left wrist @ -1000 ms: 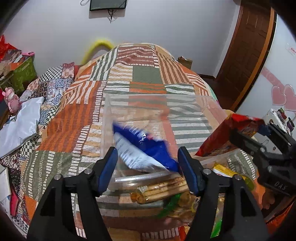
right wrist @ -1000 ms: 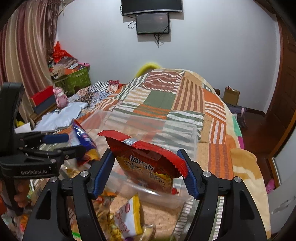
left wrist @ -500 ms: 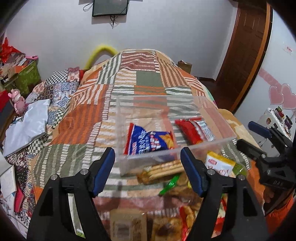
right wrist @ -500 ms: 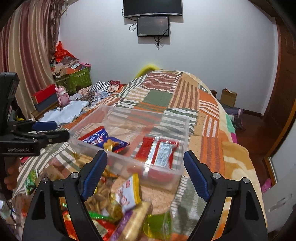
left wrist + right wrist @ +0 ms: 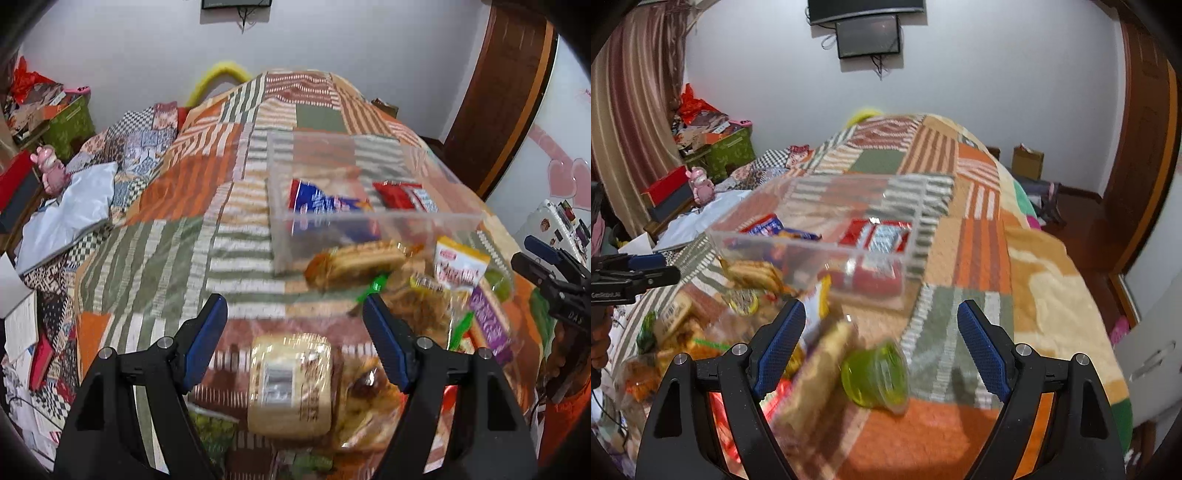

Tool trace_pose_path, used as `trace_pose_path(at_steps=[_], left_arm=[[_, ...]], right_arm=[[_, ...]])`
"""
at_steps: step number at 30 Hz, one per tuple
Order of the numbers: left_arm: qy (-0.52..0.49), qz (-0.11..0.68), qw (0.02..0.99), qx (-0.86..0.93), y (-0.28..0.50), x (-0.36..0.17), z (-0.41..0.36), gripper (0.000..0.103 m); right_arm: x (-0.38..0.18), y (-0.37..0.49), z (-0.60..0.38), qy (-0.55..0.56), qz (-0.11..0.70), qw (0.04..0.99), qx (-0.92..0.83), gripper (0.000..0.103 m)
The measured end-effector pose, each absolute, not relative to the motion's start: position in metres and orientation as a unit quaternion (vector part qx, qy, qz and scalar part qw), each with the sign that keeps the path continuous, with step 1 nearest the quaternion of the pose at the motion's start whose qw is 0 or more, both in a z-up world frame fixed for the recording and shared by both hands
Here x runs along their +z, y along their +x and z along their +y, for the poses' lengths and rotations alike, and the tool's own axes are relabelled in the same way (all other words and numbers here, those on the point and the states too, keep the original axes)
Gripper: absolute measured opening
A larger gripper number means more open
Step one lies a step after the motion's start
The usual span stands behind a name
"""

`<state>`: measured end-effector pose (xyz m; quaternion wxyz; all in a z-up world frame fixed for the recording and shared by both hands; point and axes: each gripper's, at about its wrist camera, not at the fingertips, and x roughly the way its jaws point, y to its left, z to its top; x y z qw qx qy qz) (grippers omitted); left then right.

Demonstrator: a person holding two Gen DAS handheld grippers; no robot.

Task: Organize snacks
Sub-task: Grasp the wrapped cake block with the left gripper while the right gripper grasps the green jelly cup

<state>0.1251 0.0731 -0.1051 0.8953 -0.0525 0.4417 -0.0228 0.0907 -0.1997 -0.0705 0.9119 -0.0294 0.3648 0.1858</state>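
Observation:
A clear plastic bin (image 5: 373, 221) (image 5: 820, 247) sits on the patchwork bed. A blue snack bag (image 5: 325, 203) (image 5: 768, 227) lies in its left half, a red packet (image 5: 402, 194) (image 5: 879, 234) in its right half. A pile of loose snacks lies in front of the bin. My left gripper (image 5: 295, 339) is open and empty above a beige wrapped pack (image 5: 290, 384). My right gripper (image 5: 879, 339) is open and empty above a green jelly cup (image 5: 875, 373) and a long wrapped bar (image 5: 812, 380). The right gripper also shows at the right edge of the left wrist view (image 5: 550, 266).
Other snacks: a biscuit pack (image 5: 354, 262), a white-and-yellow packet (image 5: 460, 266), a purple packet (image 5: 491, 325). Clutter, a green box (image 5: 731, 149) and a red box (image 5: 665, 184) stand left of the bed. A wooden door (image 5: 498, 92) is at the right.
Both grippers opened and dropped the blue bag and the red packet into the bin. They then drew back and down toward the loose snack pile.

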Motion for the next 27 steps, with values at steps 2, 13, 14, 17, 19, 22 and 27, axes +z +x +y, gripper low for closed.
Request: trace_pose_path(at_steps=[2, 13, 14, 17, 19, 22, 27], left_arm=[[-0.052, 0.447, 0.893, -0.023, 0.12, -0.111, 0.074, 0.076], [-0.061, 0.476, 0.877, -0.027, 0.106, -0.137, 0.078, 0.075], [-0.061, 0.479, 0.875, -0.027, 0.106, -0.14, 0.078, 0.075], [-0.065, 0.483, 0.873, -0.028, 0.105, -0.145, 0.078, 0.074], [-0.069, 0.481, 0.874, -0.029, 0.104, -0.146, 0.078, 0.074], [-0.076, 0.481, 0.873, -0.029, 0.105, -0.147, 0.079, 0.074], [-0.071, 0.484, 0.872, -0.02, 0.106, -0.149, 0.081, 0.071]], right_arm=[[-0.077, 0.088, -0.203, -0.026, 0.374, 0.909, 0.183, 0.083], [-0.101, 0.084, -0.212, -0.013, 0.403, 0.897, 0.179, 0.082], [-0.102, 0.085, -0.214, -0.009, 0.405, 0.896, 0.18, 0.081], [-0.107, 0.088, -0.214, -0.008, 0.419, 0.889, 0.184, 0.069], [-0.109, 0.087, -0.216, -0.001, 0.421, 0.887, 0.188, 0.069], [-0.11, 0.088, -0.217, 0.007, 0.423, 0.886, 0.191, 0.068], [-0.112, 0.09, -0.215, 0.008, 0.428, 0.882, 0.196, 0.068]])
